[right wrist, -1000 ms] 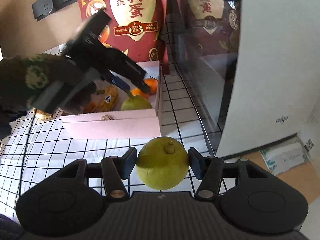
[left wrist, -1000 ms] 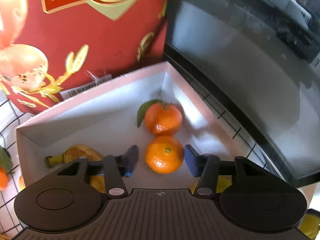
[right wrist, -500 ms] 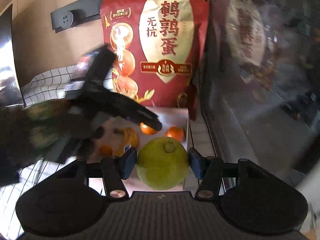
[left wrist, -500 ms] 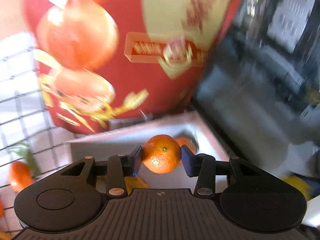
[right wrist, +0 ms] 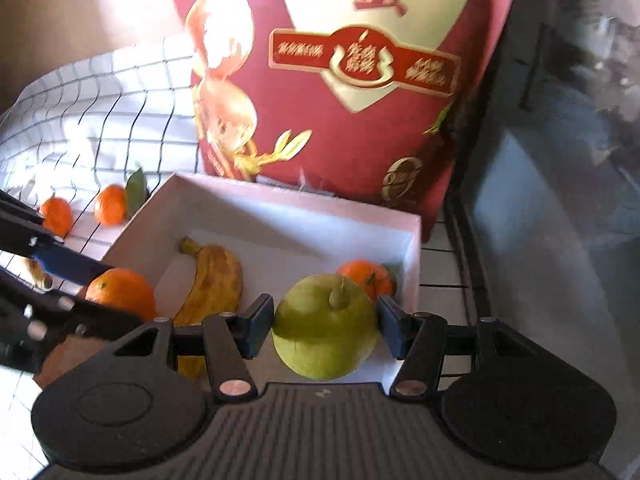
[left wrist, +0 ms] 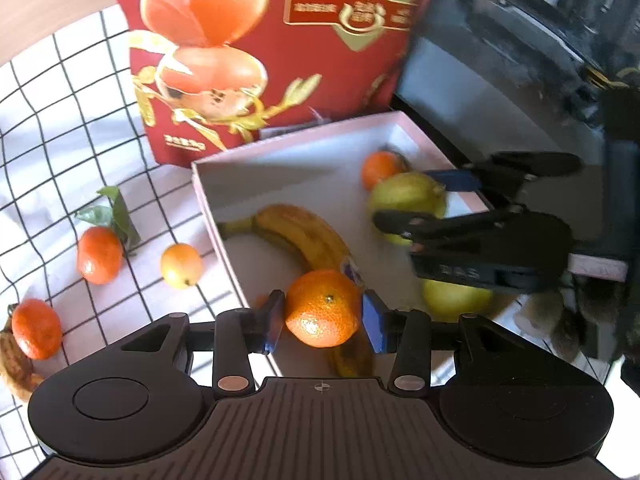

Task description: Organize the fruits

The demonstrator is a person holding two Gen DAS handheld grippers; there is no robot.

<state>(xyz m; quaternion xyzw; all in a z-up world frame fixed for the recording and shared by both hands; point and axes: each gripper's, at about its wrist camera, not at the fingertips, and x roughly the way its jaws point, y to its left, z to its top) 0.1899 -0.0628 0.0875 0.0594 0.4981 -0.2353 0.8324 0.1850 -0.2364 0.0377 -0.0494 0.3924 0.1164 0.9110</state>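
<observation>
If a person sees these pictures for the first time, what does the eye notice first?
First, the fruit held in each pair of tongs: the left tongs grip an orange mandarin, the right tongs a green pear, both over the pink box. Behind the box stands a big red bag.

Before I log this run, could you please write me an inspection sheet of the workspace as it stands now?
Surface: white cloth with black grid, wrinkled.
Job's things: pink box holds a banana, one mandarin in the far corner and a green fruit; three mandarins and a small yellow fruit lie on the cloth outside.
Clutter: red printed bag standing behind the box.
Grippers: left gripper shut on an orange mandarin; right gripper shut on a green pear, over the box.
Cables: nothing seen.
Surroundings: dark glossy appliance on the right; wooden wall behind.
</observation>
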